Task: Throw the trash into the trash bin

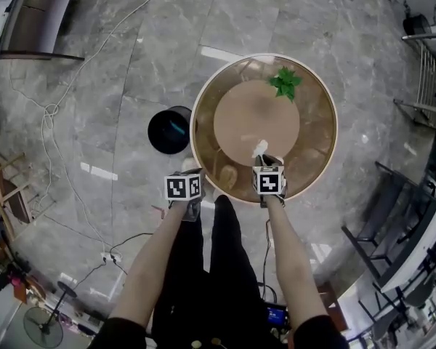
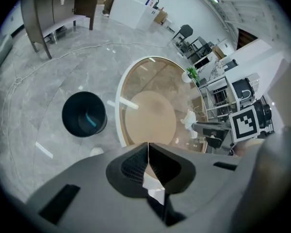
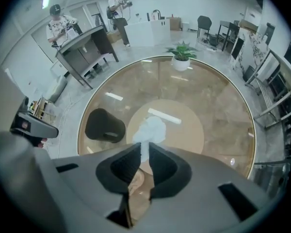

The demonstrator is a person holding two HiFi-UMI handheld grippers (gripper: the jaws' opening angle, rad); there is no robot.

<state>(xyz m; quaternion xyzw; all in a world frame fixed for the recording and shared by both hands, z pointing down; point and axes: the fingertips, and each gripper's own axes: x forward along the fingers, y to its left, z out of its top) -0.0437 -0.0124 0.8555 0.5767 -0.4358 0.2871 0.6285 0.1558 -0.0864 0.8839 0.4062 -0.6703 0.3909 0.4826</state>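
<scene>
My right tongs [image 3: 145, 148] are clamped on the tissue [image 3: 149, 129]. Its lower end is pinched between the two tips, and the crumpled white bulk sticks out just past them. In the head view the wad sits just above the table [image 1: 321, 145], inside its near rim and at the near edge of the tan disc in its middle. The tongs point steeply down at the glass.

My left tongs [image 2: 148, 148] have their tips pressed together, and I can make out nothing gripped between them. They hang beside the table's near rim, on the side where the bin stands, well apart from the tissue.

The bin [image 1: 169, 130] stands upright on the floor just off the table's left edge with its mouth open. From the right tongs it shows as a dark shape through the glass, left of the tissue. A small plant [image 1: 285, 83] stands on the table's far side, well away from both tongs.
</scene>
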